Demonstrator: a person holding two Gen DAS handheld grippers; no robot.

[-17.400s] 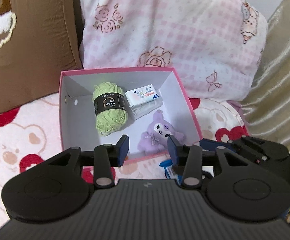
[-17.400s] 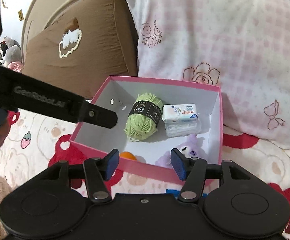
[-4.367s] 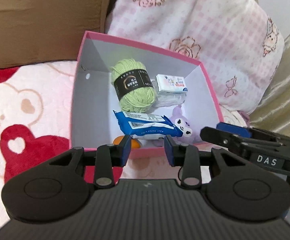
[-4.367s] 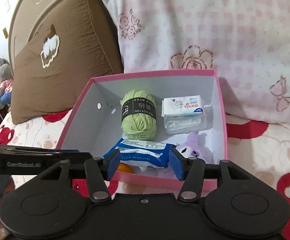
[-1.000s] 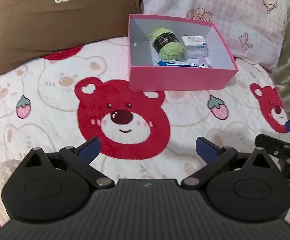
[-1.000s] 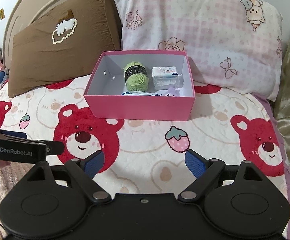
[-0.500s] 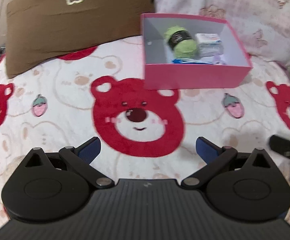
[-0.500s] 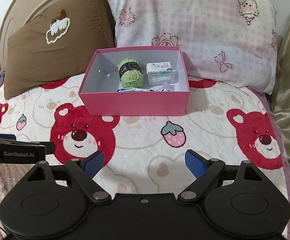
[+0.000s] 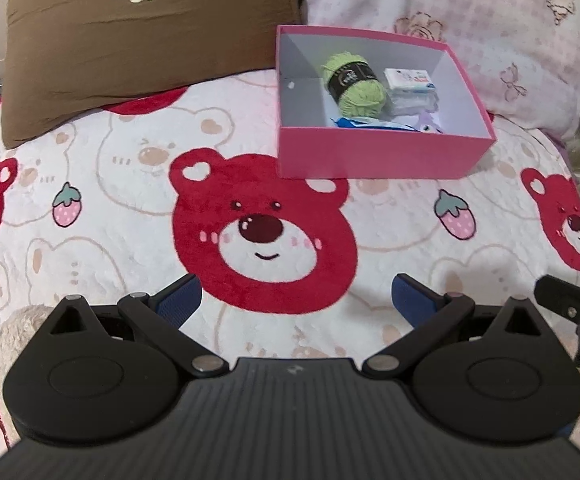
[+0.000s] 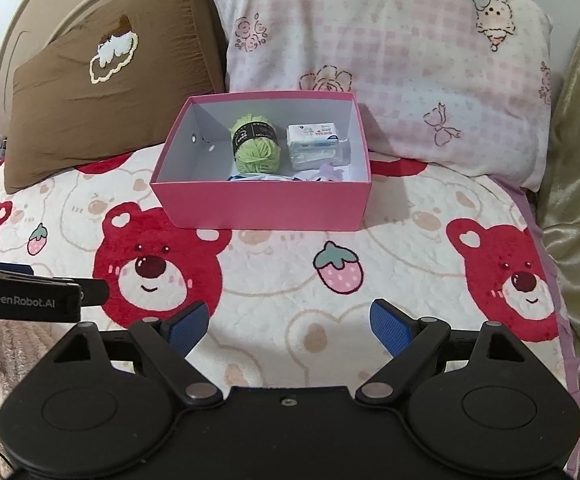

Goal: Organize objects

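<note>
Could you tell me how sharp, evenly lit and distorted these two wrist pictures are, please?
Left wrist view: slightly soft, especially the pink box and the pillows; fisheye curves the bedspread at the edges. Right wrist view: sharper, the yarn label visible though not readable; light soft and even, a faint shadow right of the box; dark corners from the lens.

The pink box (image 10: 266, 208) shows you its near wall, which hides all but slivers of a blue-and-white packet (image 10: 246, 177) and a purple plush (image 10: 330, 171) behind it. You can't read the print on the yarn ball's (image 10: 256, 148) band or the tissue pack (image 10: 313, 135); too small. In your left wrist view the right gripper (image 9: 578, 312) is cut off by the edge, and in your right wrist view the left gripper (image 10: 30, 294) likewise.
</note>
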